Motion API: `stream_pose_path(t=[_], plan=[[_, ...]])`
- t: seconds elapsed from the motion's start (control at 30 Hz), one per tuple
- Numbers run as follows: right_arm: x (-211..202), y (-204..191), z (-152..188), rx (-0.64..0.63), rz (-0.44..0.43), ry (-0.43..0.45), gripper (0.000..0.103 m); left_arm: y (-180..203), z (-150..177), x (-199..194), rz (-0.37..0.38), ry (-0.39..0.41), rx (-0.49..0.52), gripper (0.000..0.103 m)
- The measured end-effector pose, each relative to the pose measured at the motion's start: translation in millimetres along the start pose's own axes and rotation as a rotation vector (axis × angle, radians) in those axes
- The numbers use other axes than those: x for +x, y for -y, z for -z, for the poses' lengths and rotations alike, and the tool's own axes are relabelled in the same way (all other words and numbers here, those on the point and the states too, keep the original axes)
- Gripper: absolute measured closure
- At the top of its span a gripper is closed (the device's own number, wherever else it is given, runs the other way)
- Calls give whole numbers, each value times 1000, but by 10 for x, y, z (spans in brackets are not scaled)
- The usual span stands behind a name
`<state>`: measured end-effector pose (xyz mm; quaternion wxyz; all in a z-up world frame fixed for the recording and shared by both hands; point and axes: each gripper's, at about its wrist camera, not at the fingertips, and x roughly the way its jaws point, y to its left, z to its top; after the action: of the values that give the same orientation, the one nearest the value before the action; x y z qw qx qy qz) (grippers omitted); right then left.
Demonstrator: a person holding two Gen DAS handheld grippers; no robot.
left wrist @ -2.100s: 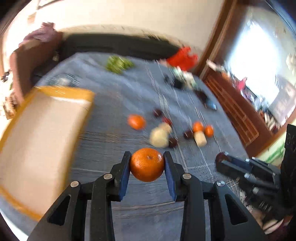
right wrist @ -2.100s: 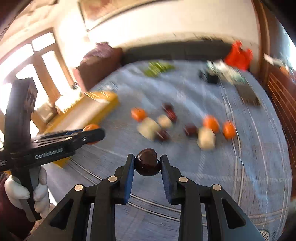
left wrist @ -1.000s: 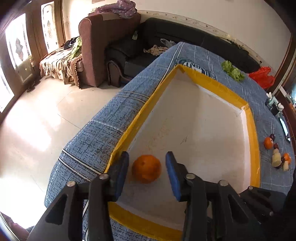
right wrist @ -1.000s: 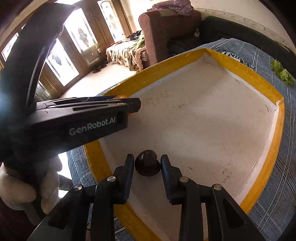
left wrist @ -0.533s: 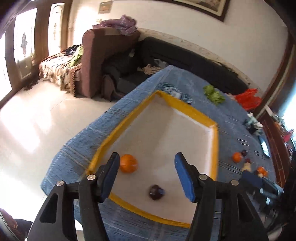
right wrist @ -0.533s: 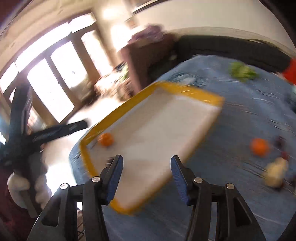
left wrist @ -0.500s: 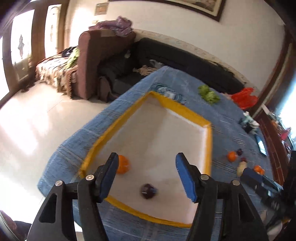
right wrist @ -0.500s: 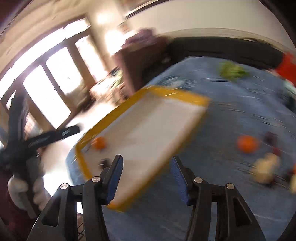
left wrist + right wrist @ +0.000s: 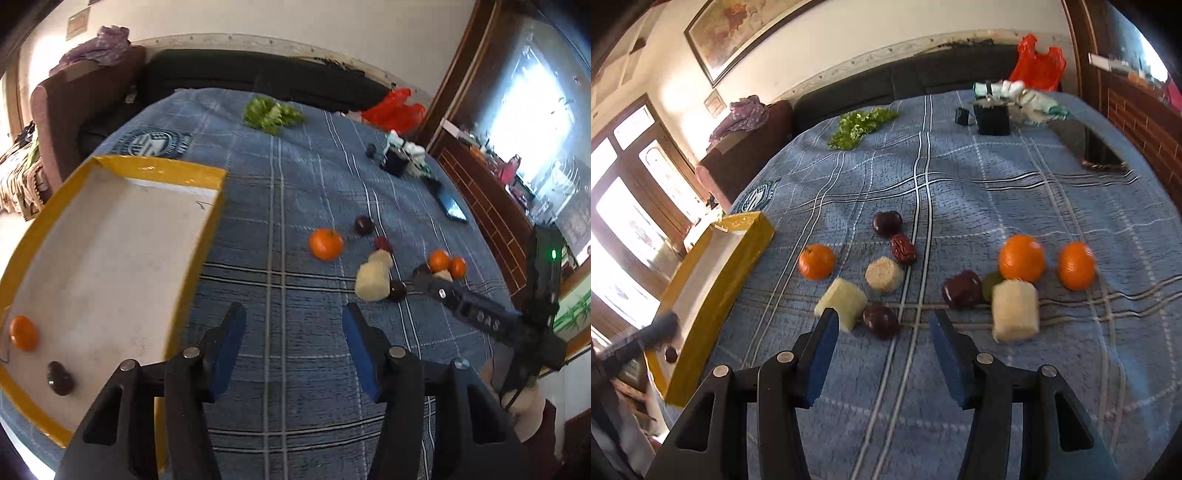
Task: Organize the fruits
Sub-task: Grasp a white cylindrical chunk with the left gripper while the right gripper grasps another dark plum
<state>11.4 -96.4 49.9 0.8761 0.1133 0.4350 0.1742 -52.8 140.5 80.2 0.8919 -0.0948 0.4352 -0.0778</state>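
The yellow-rimmed tray (image 9: 159, 171) lies at the left of the blue cloth, with an orange (image 9: 24, 332) and a dark fruit (image 9: 60, 377) inside it. My left gripper (image 9: 293, 345) hangs over bare cloth beside the tray, its jaws closing with nothing between them. My right gripper (image 9: 882, 345) is over the loose fruit, jaws also closing and empty. A dark fruit (image 9: 881, 320) lies just beyond its fingertips. Around that fruit lie oranges (image 9: 816, 261) (image 9: 1021, 257) (image 9: 1076, 270), pale cut pieces (image 9: 841, 303) (image 9: 1015, 311) and more dark fruits (image 9: 887, 223) (image 9: 962, 289).
Green lettuce (image 9: 860, 123), a red bag (image 9: 1038, 64), a black box (image 9: 993, 116) and a phone (image 9: 452, 206) sit at the far side of the cloth. A dark sofa and a brown armchair stand behind the table. Wooden furniture stands to the right.
Both grippers let go of their fruit in the tray, opened, and swung right toward the loose fruit. The orange and the dark fruit stayed in the tray.
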Motion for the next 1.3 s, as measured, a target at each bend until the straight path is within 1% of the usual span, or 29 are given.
stream_pose_path(t=[0.1,0.17,0.27,0.4,0.47,0.57,0.63,0.67,0.8,0.9,0.93,0.97,1.03,1.13,1.3], plan=[[103,69,-62,9,-24,9,47,74,2,175,5,-23,9,49],[56,102,32,-11,-67,6,47,99,-49,309,41,-41,-12,49],[137,49,118,-78,-94,-25,47,88,-170,491,99,-62,-60,50],[269,-30,165,-151,-56,-41,47,123,-293,694,166,-80,-104,50],[326,-49,166,-166,-41,-42,47,184,-335,830,167,-96,-102,50],[321,-67,172,-175,-60,-37,59,310,-376,1013,175,-121,-69,50],[330,-69,193,-180,-41,-40,70,406,-398,1131,176,-138,-43,50],[339,-63,196,-178,-38,-49,77,457,-409,1187,173,-147,-29,50],[299,-88,237,-193,-26,-55,77,595,-419,1372,135,-187,25,50],[298,-85,248,-192,-29,-56,77,660,-392,1390,101,-166,73,50],[303,-80,249,-190,-32,-57,77,682,-382,1391,83,-160,88,62],[305,-75,249,-187,-36,-58,77,697,-362,1378,49,-149,107,71],[309,-66,249,-180,-43,-59,77,683,-335,1348,47,-138,113,70],[310,-60,246,-174,-48,-60,77,605,-293,1252,45,-131,81,70],[287,-69,246,-178,-44,-46,77,404,-248,822,40,-65,30,70]])
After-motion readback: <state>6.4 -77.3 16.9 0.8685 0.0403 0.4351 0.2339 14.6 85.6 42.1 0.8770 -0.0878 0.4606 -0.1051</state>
